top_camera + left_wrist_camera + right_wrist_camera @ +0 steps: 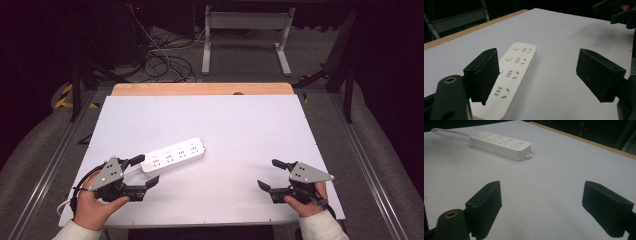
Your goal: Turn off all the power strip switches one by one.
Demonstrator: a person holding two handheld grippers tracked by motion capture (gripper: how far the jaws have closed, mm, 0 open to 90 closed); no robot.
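Observation:
A white power strip (175, 155) with several sockets lies flat on the white tabletop (240, 125), left of the middle. My left gripper (147, 170) sits at the strip's near end, open, with its far jaw beside the strip's cable end. In the left gripper view the power strip (514, 72) runs away from the left jaw, and the pads of my left gripper (541, 75) do not touch it. My right gripper (268, 173) rests open at the table's right front, well apart from the strip. From the right gripper (541, 207) the power strip (501, 143) lies far off, its cable (446, 132) trailing left.
A wooden strip (200, 89) borders the table's far edge. Beyond it on the floor lie tangled cables (160, 62) and a white desk frame (245, 30). Metal rails (360, 145) run along both sides of the table.

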